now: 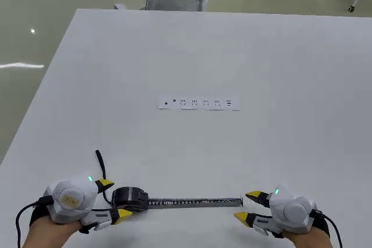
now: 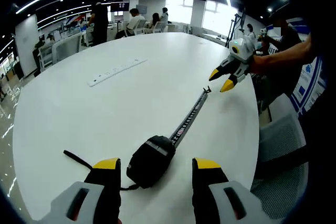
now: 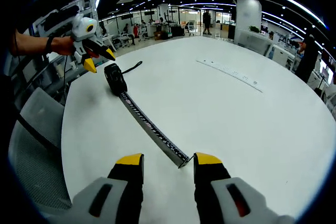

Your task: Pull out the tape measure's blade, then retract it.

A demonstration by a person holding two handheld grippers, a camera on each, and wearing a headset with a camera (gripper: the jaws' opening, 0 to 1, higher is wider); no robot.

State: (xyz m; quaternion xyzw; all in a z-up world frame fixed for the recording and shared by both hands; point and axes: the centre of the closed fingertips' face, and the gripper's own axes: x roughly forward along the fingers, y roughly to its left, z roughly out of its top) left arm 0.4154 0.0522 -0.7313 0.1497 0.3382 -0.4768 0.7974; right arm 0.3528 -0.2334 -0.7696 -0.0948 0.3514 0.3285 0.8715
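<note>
Now blade (image 1: 195, 202) lies flat on table (image 1: 203, 56), stretched from case (image 1: 129, 198) at your left to hook (image 3: 184, 162) at your right. Your left gripper (image 1: 115, 200): jaws wide, case just off tips, no clamp on it. Your right gripper (image 1: 245, 205): jaws wide too, hook lying between tips, no pinch. Judgement: pull-out looks complete, retract step not yet begun. Next calls for steadying case with left, then letting blade run back under control; watch hook for whip.

bright overhead light, floor glare, fisheye edges
</note>
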